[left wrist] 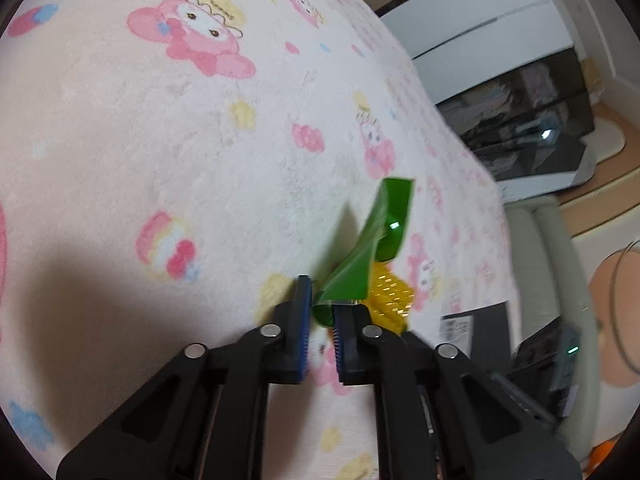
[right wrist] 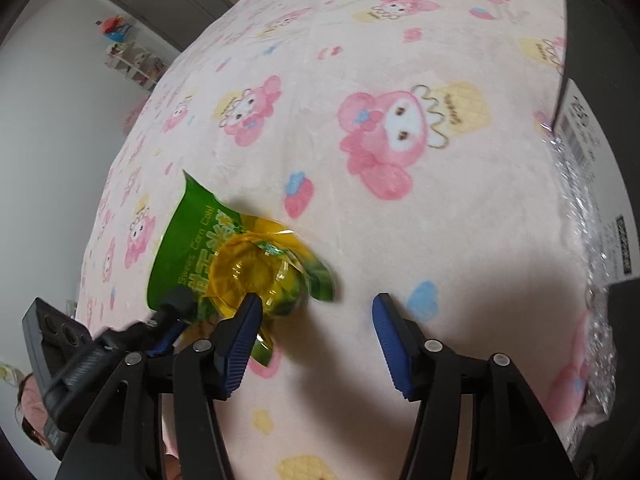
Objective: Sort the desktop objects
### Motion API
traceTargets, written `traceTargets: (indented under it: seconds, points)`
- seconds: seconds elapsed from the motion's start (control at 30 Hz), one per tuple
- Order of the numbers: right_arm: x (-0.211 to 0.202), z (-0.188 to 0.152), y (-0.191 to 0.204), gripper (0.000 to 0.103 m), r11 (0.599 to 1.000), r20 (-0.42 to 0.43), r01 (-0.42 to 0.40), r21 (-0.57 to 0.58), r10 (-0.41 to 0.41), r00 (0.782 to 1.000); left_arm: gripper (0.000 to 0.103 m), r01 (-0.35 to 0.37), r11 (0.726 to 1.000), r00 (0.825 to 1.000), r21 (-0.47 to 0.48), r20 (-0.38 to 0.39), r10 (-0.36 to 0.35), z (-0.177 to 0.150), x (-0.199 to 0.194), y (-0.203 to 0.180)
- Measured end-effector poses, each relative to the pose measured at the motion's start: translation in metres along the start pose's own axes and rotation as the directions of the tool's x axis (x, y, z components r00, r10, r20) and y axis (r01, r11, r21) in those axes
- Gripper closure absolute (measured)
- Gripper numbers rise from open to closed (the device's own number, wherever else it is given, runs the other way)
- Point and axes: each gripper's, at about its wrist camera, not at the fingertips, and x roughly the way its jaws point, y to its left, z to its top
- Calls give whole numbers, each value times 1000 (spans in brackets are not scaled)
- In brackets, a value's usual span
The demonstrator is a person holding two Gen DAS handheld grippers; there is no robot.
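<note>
Left gripper [left wrist: 320, 312] seemingly pinching corn packet [right wrist: 240, 256], right gripper [right wrist: 316, 316] wide, empty

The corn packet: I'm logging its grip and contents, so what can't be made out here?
- Left wrist view: the left tool covers the corn packet's lower end; the pinch point is blurred.
- Right wrist view: the right tool's finger hides the packet's near edge; small print is unreadable.
- Black box: cut off by the picture's edge.

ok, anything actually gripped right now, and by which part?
The left gripper is shut on the corn packet, pinching the green wrapper edge at one end. The right gripper is open and holds nothing.
</note>
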Motion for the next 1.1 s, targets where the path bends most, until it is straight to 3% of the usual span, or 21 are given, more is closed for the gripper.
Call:
traceTargets:
  seconds: [0.1,0.2,0.3,0.43,0.47,0.53,0.63,0.73,0.8,0.83,0.87,1.03,1.1]
  points:
    - [-6,-3,4,63,1000,4,-17,-26,17,1000,98,-10,998,1000,56,-2,10,-7,-4,-14]
    - [-12,-4,2,63,999,31,26,-29,-25,999,98,-24,993,999,115,-29,28,-14,-10,-29]
    - [-19,-4,-4,63,998,48,58,10,-58,997,90,-42,988,998,149,-47,49,-18,-22,-39]
    - [-23,-4,-10,57,998,31,38,46,-39,999,54,-76,985,997,154,25,73,-11,-47,-42]
    - [-21,-5,-10,52,999,20,23,43,-24,999,48,-84,985,996,148,50,78,-7,-51,-41]
    - [-14,-6,-9,46,999,-5,-9,35,9,1000,47,-87,986,995,140,55,80,2,-45,-36]
    - [-3,-3,-5,44,999,-24,-22,23,23,999,46,-71,992,997,103,17,69,13,-22,-23]
    - [8,2,0,32,999,-29,-37,12,37,999,47,-58,997,998,47,-21,59,16,3,-9]
    - [12,4,2,27,999,-32,-39,14,40,999,60,-65,996,997,55,-25,67,16,9,-9]
    - [14,6,3,26,999,-33,-41,15,41,999,78,-81,994,996,77,-25,83,15,10,-12]
    - [15,7,4,25,999,-33,-42,16,42,999,84,-97,990,995,100,-18,99,14,9,-14]
    - [12,6,7,25,999,-16,-31,6,32,999,96,-89,986,996,138,-13,92,10,5,-21]
    - [10,5,7,31,1000,-14,-13,-3,13,1000,96,-73,985,997,154,-22,78,8,2,-25]
